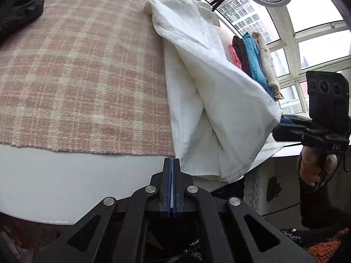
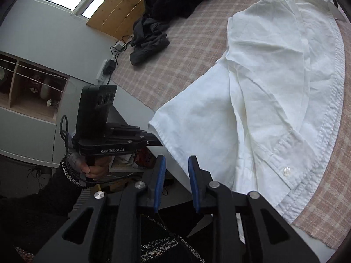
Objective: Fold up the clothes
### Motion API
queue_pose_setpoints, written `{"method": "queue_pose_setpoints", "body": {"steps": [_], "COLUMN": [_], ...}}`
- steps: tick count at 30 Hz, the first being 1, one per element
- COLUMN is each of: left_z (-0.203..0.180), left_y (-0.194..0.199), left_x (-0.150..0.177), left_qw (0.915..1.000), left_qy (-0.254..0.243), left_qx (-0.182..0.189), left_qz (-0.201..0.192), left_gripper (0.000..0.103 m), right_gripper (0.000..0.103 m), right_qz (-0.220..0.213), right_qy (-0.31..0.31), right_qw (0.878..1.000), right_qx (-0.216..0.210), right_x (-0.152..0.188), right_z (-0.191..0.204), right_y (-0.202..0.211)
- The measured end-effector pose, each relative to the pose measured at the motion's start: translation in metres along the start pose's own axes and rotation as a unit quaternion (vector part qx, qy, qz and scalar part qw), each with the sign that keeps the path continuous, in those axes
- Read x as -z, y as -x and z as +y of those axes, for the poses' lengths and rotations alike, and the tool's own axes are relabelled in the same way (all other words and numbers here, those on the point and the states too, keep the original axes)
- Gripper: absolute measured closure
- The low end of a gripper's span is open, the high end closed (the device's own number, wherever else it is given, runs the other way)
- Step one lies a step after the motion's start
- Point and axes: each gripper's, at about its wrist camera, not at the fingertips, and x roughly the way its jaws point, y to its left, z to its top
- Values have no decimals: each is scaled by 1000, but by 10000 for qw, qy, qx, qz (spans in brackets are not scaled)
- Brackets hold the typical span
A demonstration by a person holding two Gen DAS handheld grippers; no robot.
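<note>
My left gripper (image 1: 172, 164) was closed on the white shirt's (image 1: 210, 100) hem at the table edge, my right gripper (image 2: 175, 171) slightly open and empty, so the lifted fold could slump.

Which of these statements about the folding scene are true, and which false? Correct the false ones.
1. The white shirt lies on a pink checked cloth. True.
2. The left gripper is wide open. False: it is shut, with nothing visible between the pads.
3. The right gripper clamps the shirt. False: it is open and empty.
4. Dark clothes lie bunched at the far edge of the cloth. True.
</note>
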Motion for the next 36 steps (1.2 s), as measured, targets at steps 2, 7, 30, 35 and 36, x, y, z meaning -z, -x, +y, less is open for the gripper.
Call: {"method": "queue_pose_setpoints", "body": {"steps": [2, 7, 30, 35, 36], "left_z": [-1, -27, -23, -26, -30], "left_y": [11, 39, 5, -26, -29], "left_x": [5, 1, -52, -56, -53], "left_qw": [9998, 9938, 9900, 9877, 9863], "left_qy": [-150, -959, -1285, -1364, -1463], "left_qx": [-78, -418, -547, -621, -579], "left_qz": [-76, -374, 211, 454, 495], "left_gripper": [103, 89, 54, 33, 34], "right_gripper": [81, 80, 59, 56, 56], "right_qz": [-293, -1567, -1472, -1265, -1113], "right_qy": [-187, -1075, -2087, -1749, -1572], "right_qw": [9994, 9704, 9539, 9572, 9616], "right_qx": [12, 1488, 1574, 1927, 1954], "right_x": [25, 65, 83, 77, 75], "right_z": [-6, -60, -134, -127, -121], "right_y": [13, 69, 58, 36, 30]}}
